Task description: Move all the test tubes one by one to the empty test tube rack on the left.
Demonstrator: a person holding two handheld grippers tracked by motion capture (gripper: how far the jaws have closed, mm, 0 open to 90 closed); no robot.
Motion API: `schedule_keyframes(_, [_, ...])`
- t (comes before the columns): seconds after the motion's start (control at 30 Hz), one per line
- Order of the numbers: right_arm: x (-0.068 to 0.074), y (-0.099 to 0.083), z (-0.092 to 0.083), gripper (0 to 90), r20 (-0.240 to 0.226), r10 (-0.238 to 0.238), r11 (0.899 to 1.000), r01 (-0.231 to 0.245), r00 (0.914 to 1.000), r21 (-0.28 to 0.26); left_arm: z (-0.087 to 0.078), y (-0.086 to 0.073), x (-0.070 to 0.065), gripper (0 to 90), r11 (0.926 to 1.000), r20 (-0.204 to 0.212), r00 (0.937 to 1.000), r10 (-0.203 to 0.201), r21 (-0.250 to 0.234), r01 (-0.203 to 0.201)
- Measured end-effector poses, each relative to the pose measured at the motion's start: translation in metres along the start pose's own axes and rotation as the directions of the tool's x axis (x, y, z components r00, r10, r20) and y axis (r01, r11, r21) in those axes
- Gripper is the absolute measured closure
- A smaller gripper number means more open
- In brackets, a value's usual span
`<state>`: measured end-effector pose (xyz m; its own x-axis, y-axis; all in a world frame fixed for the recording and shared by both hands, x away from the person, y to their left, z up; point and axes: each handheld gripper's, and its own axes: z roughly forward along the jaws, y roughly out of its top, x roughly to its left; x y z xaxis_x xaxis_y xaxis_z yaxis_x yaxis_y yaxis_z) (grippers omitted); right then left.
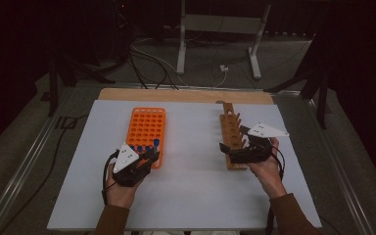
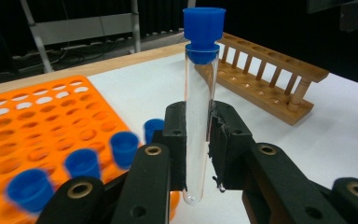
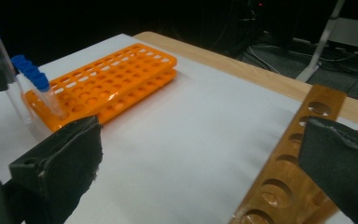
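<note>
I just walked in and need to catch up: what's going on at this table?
A person works with a gripper in each hand. The left gripper is shut on a clear test tube with a blue cap, held upright beside the orange rack, where other blue-capped tubes stand. The right gripper is open, its fingers by the empty wooden rack.

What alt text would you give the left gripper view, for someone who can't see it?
The left gripper clamps a clear test tube with a blue cap upright between its black jaws. Behind it to the left, an orange rack holds more blue-capped tubes along its near edge; to the right, a wooden rack stands on the white table.
</note>
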<state>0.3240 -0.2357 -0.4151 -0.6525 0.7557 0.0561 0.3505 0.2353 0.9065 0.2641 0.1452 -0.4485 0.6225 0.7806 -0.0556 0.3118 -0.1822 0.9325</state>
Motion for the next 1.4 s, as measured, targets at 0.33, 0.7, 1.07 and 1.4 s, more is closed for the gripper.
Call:
schedule_keyframes(0.33, [-0.008, -0.005, -0.009, 0.0, 0.017, 0.034, 0.999, -0.033, 0.9993, -0.028, -0.017, -0.003, 0.013, 78.3, 0.9997, -0.013, 0.9998, -0.017, -0.017, 0.017])
schedule_keyframes(0.7, [-0.012, -0.006, -0.016, 0.0, 0.023, 0.054, 0.997, -0.053, 0.9983, -0.057, -0.034, -0.006, 0.029, 78.2, 0.9987, -0.043, 0.9986, -0.03, -0.042, 0.028])
schedule_keyframes(1.07, [-0.015, -0.008, -0.018, 0.0, 0.026, 0.065, 0.996, -0.064, 0.9975, -0.06, -0.04, -0.01, 0.04, 78.3, 0.9968, -0.092, 0.9943, -0.053, -0.064, 0.047])
schedule_keyframes(1.4, [-0.015, -0.009, -0.019, 0.0, 0.028, 0.065, 0.996, -0.064, 0.9975, -0.059, -0.042, -0.016, 0.047, 78.2, 0.9961, -0.138, 0.9889, -0.055, -0.077, 0.044])
